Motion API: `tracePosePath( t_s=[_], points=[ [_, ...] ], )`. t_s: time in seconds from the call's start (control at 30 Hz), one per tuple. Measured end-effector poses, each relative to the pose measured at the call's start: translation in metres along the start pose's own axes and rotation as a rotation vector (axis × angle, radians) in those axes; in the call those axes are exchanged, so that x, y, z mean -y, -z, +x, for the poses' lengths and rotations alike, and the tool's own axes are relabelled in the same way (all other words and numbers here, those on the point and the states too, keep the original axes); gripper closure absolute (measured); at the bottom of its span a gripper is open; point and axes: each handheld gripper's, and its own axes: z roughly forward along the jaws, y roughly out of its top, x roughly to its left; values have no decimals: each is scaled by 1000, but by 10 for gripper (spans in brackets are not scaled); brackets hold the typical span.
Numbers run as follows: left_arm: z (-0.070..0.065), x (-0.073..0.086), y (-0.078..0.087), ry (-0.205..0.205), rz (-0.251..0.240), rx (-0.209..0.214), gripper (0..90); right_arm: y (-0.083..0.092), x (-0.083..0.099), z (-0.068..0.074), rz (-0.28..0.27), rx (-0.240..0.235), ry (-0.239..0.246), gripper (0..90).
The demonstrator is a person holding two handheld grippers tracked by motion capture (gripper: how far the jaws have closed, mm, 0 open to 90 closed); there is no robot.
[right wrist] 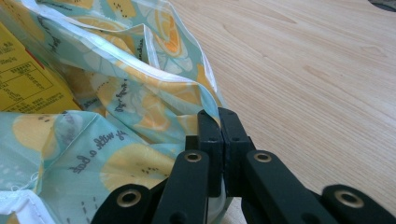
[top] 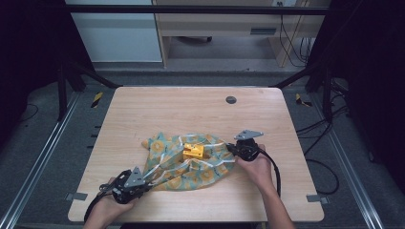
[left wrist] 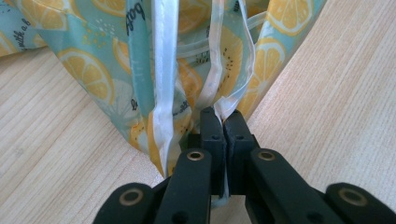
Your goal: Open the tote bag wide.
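Both grippers, left (left wrist: 223, 122) and right (right wrist: 218, 122), clamp edges of the teal lemon-print cloth bag (top: 210, 174) around a yellow carton (top: 193, 151); wrapping apparently underway, next needing coordinated pulling.

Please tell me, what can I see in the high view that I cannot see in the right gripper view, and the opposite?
The high view alone gives the whole wooden table, the round grey cap near its far edge, the left gripper pinching the lemon-print bag at its near left corner, and both hands. The right gripper view alone gives close detail: printed text on the yellow box, script lettering on the bag, and the jaws shut on the bag's edge. Both show the right gripper, the bag, the box and the table.
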Motion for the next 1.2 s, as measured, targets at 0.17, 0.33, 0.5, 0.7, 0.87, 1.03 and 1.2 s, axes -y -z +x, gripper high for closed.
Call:
tracePosePath(
  t_s=[0.17, 0.33, 0.5, 0.7, 0.87, 1.03, 1.2],
  points=[
    [2, 1, 2, 7, 1, -13, 887, 1, 0, -2, -7, 7, -6, 895],
    [5, 3, 3, 14, 5, -25, 888, 1, 1, -3, -11, 17, -9, 895],
    [6, 3, 4, 10, 9, -30, 888, 1, 1, -4, -13, 25, -4, 895],
    [8, 4, 6, 8, 14, -44, 889, 1, 2, -3, -7, 38, -8, 894],
    [10, 6, 7, 13, 16, -47, 888, 1, 3, -4, -7, 40, -16, 894],
    [7, 5, 10, 15, -30, -54, 848, 4, 3, -2, -17, 40, 2, 837],
    [2, -1, 18, 33, -111, -77, 658, 16, -1, 2, -62, 73, -10, 619]
  ],
)
